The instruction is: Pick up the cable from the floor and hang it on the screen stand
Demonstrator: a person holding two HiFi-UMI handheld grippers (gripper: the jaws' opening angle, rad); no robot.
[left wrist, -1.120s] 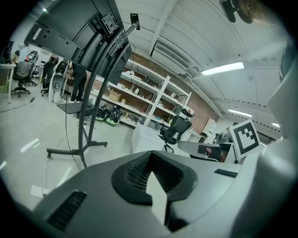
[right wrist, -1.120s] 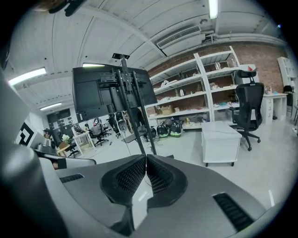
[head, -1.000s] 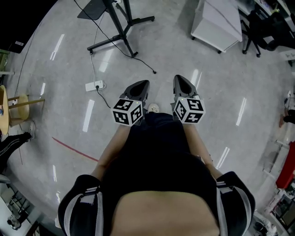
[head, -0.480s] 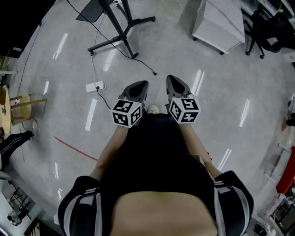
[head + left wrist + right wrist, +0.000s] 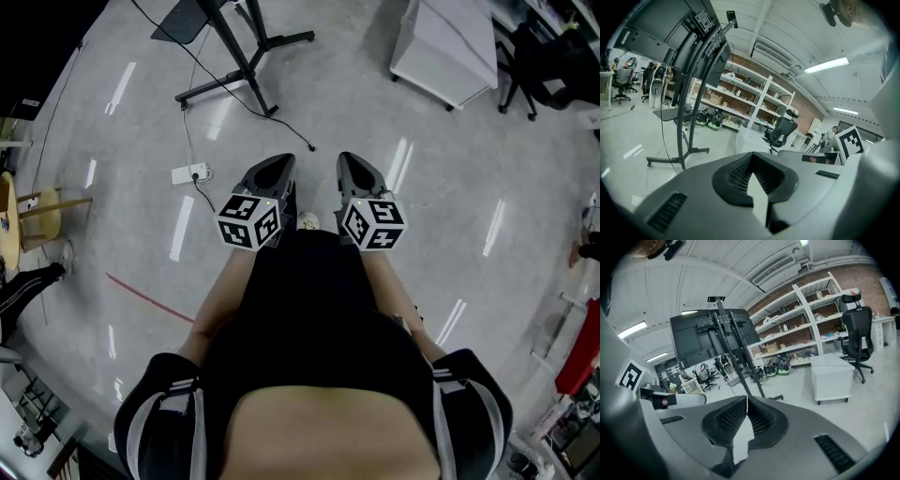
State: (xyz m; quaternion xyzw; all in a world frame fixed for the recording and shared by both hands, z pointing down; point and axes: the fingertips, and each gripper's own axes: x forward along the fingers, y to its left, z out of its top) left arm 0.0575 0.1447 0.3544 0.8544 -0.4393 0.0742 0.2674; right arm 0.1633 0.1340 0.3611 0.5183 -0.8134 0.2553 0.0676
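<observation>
— Left gripper [image 5: 281, 161]: what has it got hold of?
— Nothing. Its jaws are closed, tips touching, and its own view shows nothing between them. It is held out in front of the person's waist and points away toward the far floor.
— And the right gripper [image 5: 345, 157]?
— Same story. The jaws are pressed together and empty. It sits just to the right of the left one, level with it, with a small gap between the two.
— Where is the cable [image 5: 310, 146]?
— Lying on the grey floor [image 5: 394, 234], thin and black. Its loose end is a little beyond the two gripper tips, about midway between them, and neither gripper touches it. From there it trails off to the far left toward the foot of the screen stand [image 5: 239, 56].
— So where is the stand?
— Far left, well apart from the grippers, with its black legs spread on the floor. In the right gripper view the stand [image 5: 740, 366] rises straight ahead, carrying a dark screen [image 5: 701, 336].
— Anything else close by?
— A white power strip [image 5: 190, 173] lies on the floor to the left of the left gripper, and a white cabinet [image 5: 445, 47] stands at the far right.
</observation>
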